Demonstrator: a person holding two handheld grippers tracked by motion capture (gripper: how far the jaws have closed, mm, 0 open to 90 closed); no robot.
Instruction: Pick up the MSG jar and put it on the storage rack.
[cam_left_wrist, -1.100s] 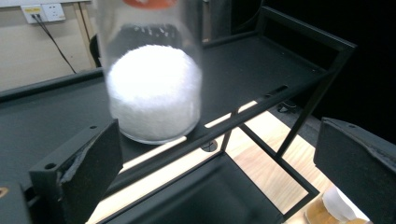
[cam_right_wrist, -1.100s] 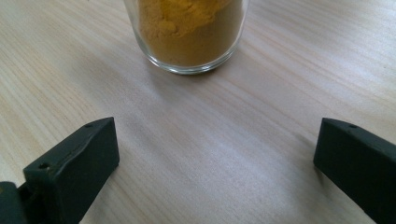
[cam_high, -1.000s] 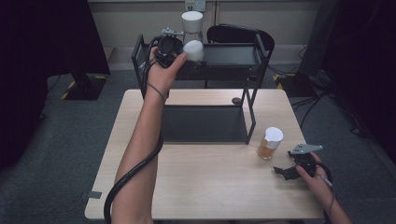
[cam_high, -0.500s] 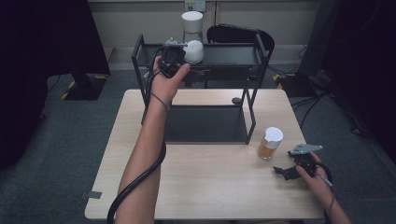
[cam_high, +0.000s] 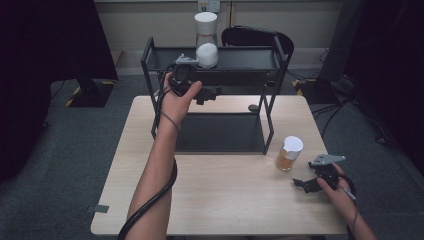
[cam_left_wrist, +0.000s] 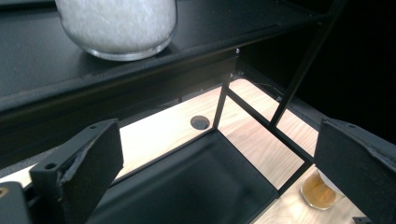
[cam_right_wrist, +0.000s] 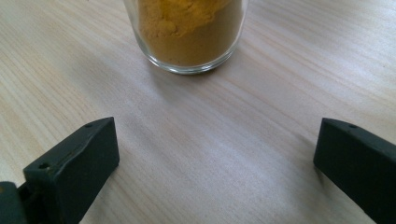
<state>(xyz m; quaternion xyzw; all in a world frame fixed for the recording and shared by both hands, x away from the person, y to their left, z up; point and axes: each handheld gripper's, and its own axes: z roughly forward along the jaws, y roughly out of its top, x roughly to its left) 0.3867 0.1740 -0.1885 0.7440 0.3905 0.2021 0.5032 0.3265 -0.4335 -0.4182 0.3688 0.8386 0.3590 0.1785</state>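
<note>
Your left gripper (cam_high: 207, 93) has let go of the white-powder jar (cam_high: 207, 54). A second ago it was clamped on that jar up at the rack's top shelf (cam_high: 165, 59); half a second ago it was setting it down. Now the jar stands upright on the shelf just in front of the taller white-lidded jar (cam_high: 205, 24), and your gripper has backed off toward you, in front of the shelf edge. Its fingers (cam_left_wrist: 88, 163) are spread wide with nothing between them; the left gripper view shows the jar base (cam_left_wrist: 116, 28) above and apart from them. So the placing step looks done.

Your right gripper (cam_high: 306, 183) hasn't moved across the three frames. It rests on the counter (cam_high: 225, 200) near the right edge, fingers (cam_right_wrist: 79, 163) apart and empty, aimed at the orange-powder jar (cam_high: 289, 153), which stands on the counter just right of the rack's front leg. The right gripper view has that jar (cam_right_wrist: 187, 32) straight ahead, near but not touching.

Likely next: that orange jar goes up on the rack too. Close in square on it; the glass is round and could slip.
</note>
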